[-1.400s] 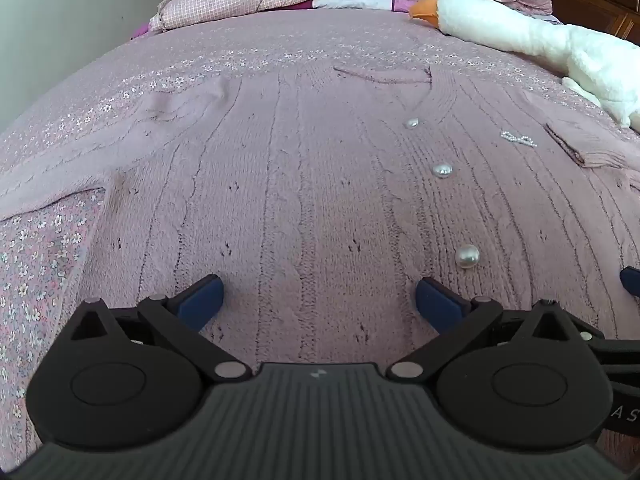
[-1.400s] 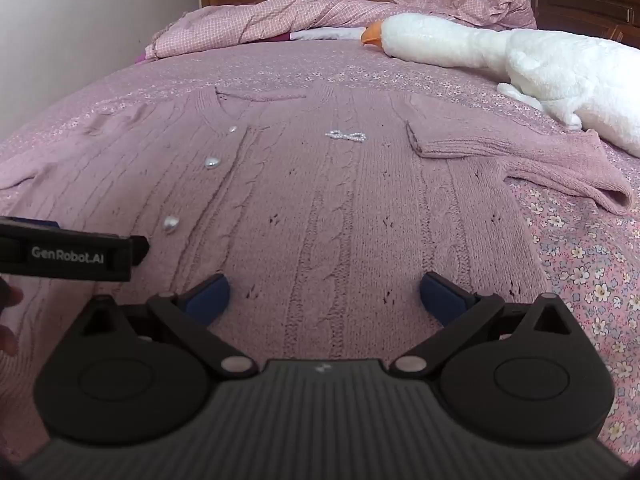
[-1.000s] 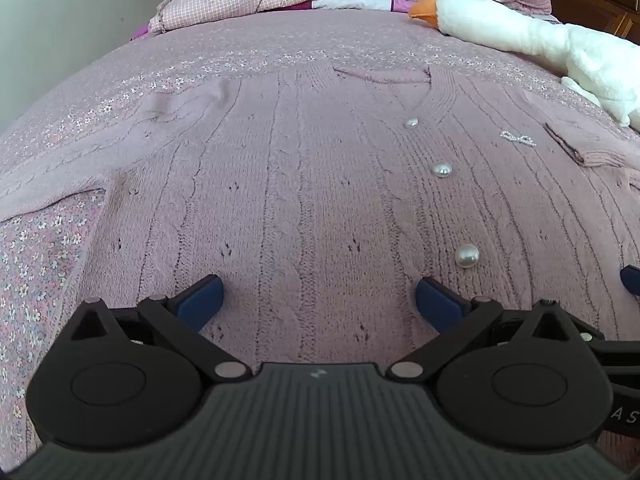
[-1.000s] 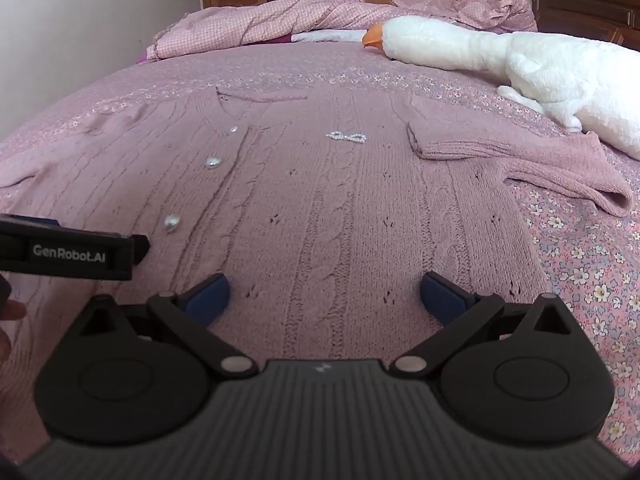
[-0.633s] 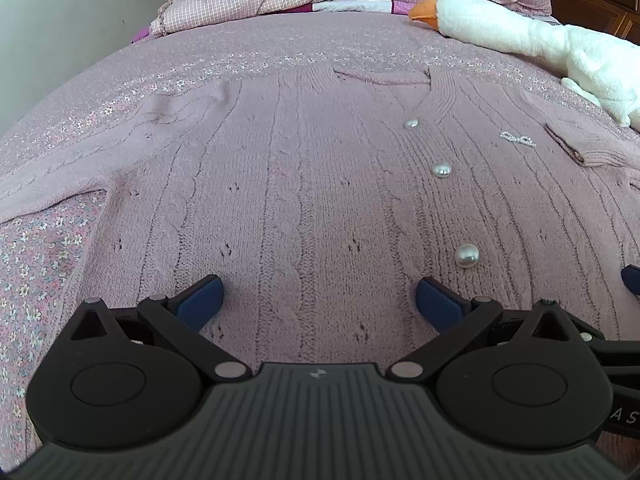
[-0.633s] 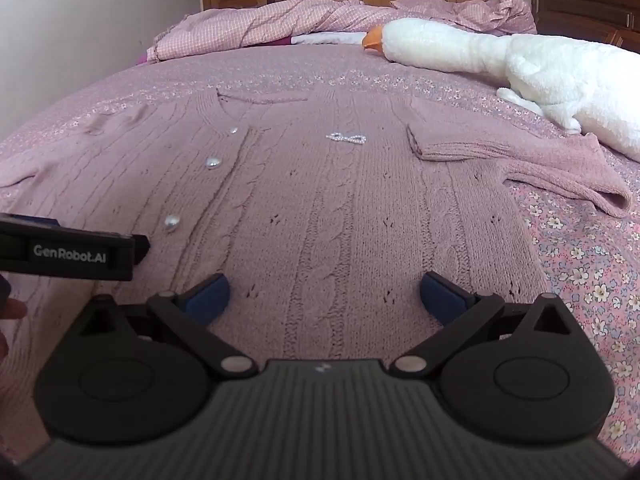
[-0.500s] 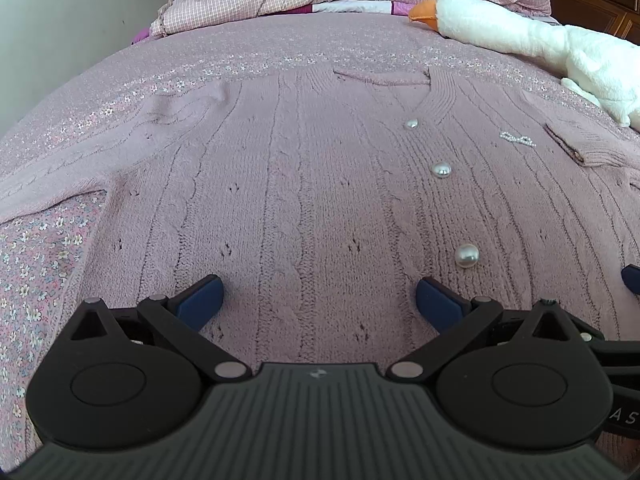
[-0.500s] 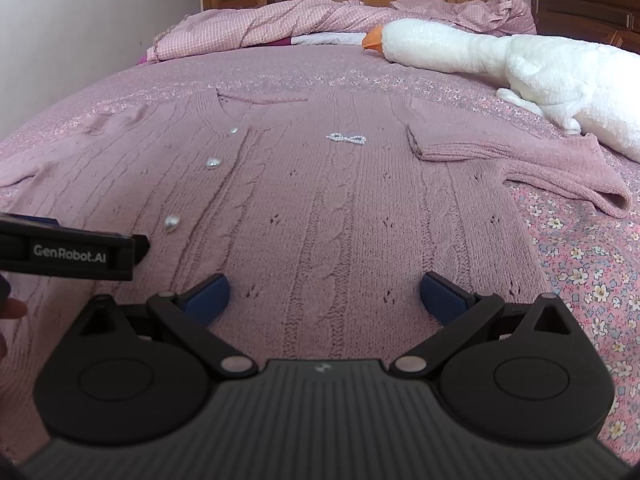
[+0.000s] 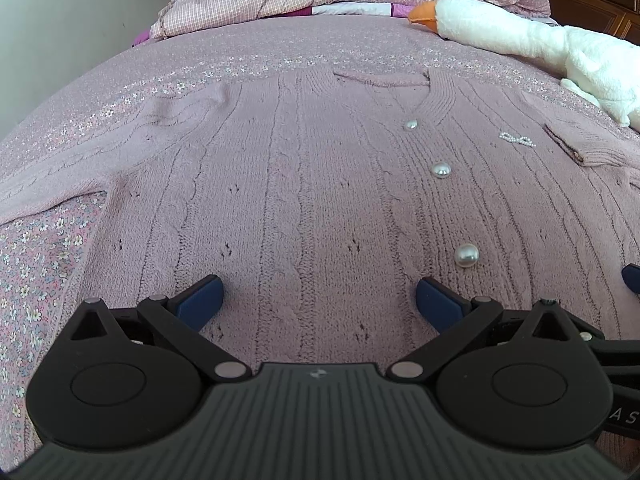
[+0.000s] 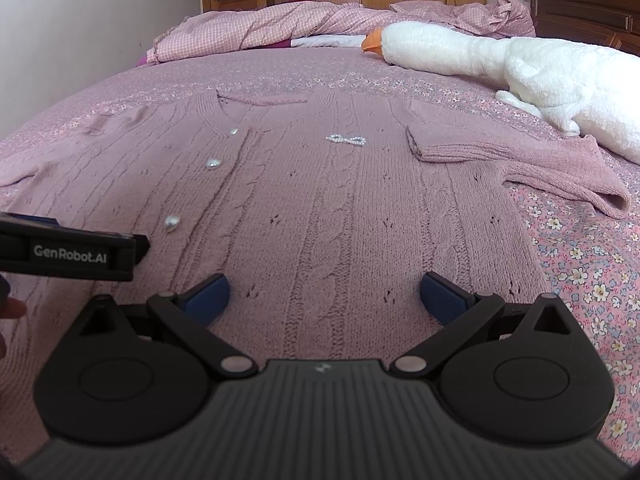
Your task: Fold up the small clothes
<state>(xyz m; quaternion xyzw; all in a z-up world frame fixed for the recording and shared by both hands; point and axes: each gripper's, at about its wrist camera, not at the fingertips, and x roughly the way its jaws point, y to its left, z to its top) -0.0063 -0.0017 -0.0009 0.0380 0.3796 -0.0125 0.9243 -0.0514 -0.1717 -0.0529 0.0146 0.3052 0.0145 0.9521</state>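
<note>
A pink cable-knit cardigan (image 9: 304,184) (image 10: 340,200) with pearl buttons (image 9: 441,170) lies flat, front up, on the bed. Its right sleeve (image 10: 520,160) is folded across toward the bed's right side; the left sleeve (image 9: 48,188) stretches out to the left. My left gripper (image 9: 320,298) hovers open over the cardigan's lower hem, left of the button line. My right gripper (image 10: 324,294) is open over the hem on the right half. Nothing is between either pair of blue fingers. The left gripper's body (image 10: 68,252) shows at the left edge of the right wrist view.
A white plush goose (image 10: 500,60) (image 9: 520,40) lies along the bed's right side. A crumpled checked quilt (image 9: 320,0) sits at the head of the bed. Floral bedspread (image 10: 580,260) shows beside the cardigan. A dark wooden headboard (image 10: 592,0) stands at right, a wall on the left.
Both grippers have stayed nearly still and open; the views shift only very slightly.
</note>
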